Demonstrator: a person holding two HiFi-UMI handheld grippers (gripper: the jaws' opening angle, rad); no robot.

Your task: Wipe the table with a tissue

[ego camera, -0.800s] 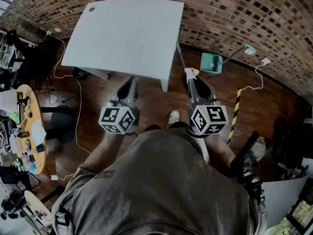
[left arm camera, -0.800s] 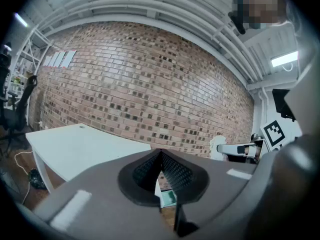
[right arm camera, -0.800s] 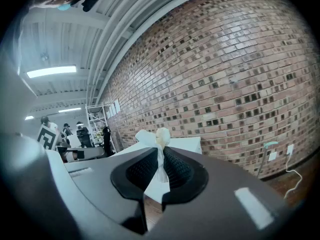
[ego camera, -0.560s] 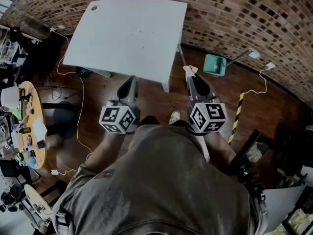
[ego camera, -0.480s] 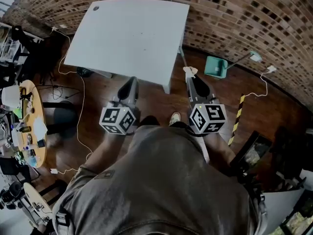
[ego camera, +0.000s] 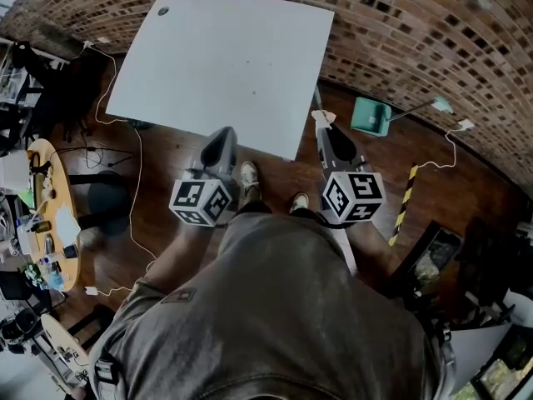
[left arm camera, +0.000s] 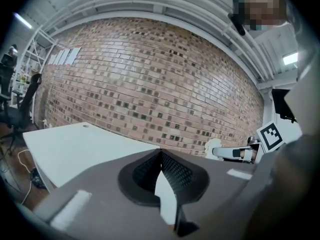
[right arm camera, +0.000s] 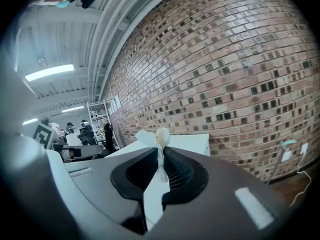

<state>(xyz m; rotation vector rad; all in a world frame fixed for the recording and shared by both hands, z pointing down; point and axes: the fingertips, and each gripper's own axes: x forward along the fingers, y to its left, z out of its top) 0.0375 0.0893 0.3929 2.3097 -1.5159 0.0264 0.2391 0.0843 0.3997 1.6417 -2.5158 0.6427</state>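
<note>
A white table [ego camera: 225,65] stands against a brick wall, its near edge just ahead of both grippers. My right gripper [ego camera: 323,120] is shut on a crumpled white tissue [ego camera: 321,117], which pokes out past the jaw tips [right arm camera: 159,136], off the table's right edge over the floor. My left gripper [ego camera: 221,136] is shut with nothing in it, its tip at the table's near edge. In the left gripper view the table [left arm camera: 75,146] lies to the left and the right gripper with the tissue [left arm camera: 216,149] shows at the right.
A brick wall [ego camera: 416,32] runs behind the table. A teal dustpan [ego camera: 370,115] lies on the wooden floor at the right, near a black-and-yellow striped post [ego camera: 406,192]. A cluttered round table [ego camera: 46,215] and cables are at the left. My shoes [ego camera: 248,176] are on the floor.
I have stepped toward the table: it now looks larger and nearer, with the left gripper's tip at its near edge. One shoe has come forward. Both grippers stay shut.
</note>
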